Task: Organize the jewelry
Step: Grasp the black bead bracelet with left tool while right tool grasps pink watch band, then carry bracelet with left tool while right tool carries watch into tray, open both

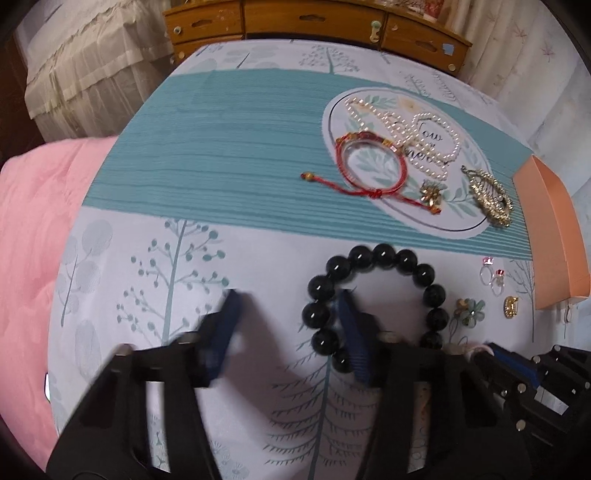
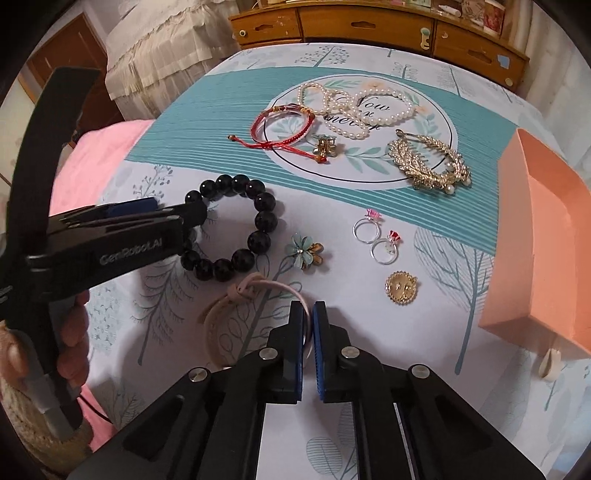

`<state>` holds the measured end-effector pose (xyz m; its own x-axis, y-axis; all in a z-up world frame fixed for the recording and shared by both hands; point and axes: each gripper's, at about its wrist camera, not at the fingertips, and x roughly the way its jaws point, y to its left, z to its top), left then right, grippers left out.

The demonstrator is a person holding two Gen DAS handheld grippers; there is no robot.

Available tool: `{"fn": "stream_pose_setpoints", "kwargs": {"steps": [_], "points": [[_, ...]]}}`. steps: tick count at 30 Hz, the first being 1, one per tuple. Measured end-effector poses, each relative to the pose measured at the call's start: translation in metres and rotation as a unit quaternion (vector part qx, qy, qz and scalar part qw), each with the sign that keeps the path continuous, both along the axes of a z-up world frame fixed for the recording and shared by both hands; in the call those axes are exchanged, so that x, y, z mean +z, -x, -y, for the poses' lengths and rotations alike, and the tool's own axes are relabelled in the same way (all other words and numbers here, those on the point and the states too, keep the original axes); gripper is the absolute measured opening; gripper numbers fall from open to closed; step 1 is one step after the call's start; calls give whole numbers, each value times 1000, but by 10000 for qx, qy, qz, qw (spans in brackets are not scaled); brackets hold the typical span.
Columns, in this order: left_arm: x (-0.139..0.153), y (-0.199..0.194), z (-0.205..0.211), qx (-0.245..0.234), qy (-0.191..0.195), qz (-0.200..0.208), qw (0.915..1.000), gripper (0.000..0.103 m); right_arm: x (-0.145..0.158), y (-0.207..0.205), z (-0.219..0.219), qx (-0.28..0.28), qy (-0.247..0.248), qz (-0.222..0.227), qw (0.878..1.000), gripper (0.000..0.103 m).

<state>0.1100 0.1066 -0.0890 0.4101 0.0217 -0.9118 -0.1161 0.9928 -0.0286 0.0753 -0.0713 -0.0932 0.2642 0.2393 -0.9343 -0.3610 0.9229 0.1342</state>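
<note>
A black bead bracelet lies on the tree-print cloth. My left gripper is open; its right finger sits inside the bracelet's ring and its left finger outside it. My right gripper is shut on a pink cord bracelet lying on the cloth. Red cord bracelet, pearl strands, gold leaf brooch, two rings, flower brooch, gold button piece and small gold clip lie around.
An open peach box stands at the right. A wooden drawer chest stands at the back. A pink quilt lies at the left edge. A white shell-like item lies by the box.
</note>
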Motion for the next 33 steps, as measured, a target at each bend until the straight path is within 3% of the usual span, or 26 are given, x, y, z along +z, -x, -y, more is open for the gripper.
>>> {"fn": "stream_pose_setpoints", "kwargs": {"steps": [1, 2, 10, 19, 33], "points": [[1, 0, 1, -17, -11, 9, 10000, 15, 1, 0, 2, -36, -72, -2, 10000, 5], [1, -1, 3, -30, -2, 11, 10000, 12, 3, 1, 7, -78, -149, -4, 9999, 5], [18, 12, 7, 21, 294, 329, 9990, 12, 32, 11, 34, -374, -488, 409, 9973, 5], [72, 32, 29, -185, 371, 956, 9946, 12, 71, 21, 72, -859, -745, 1067, 9878, 5], [164, 34, 129, -1199, 258, 1819, 9756, 12, 108, 20, 197, -2263, -926, 1959, 9496, 5]]}}
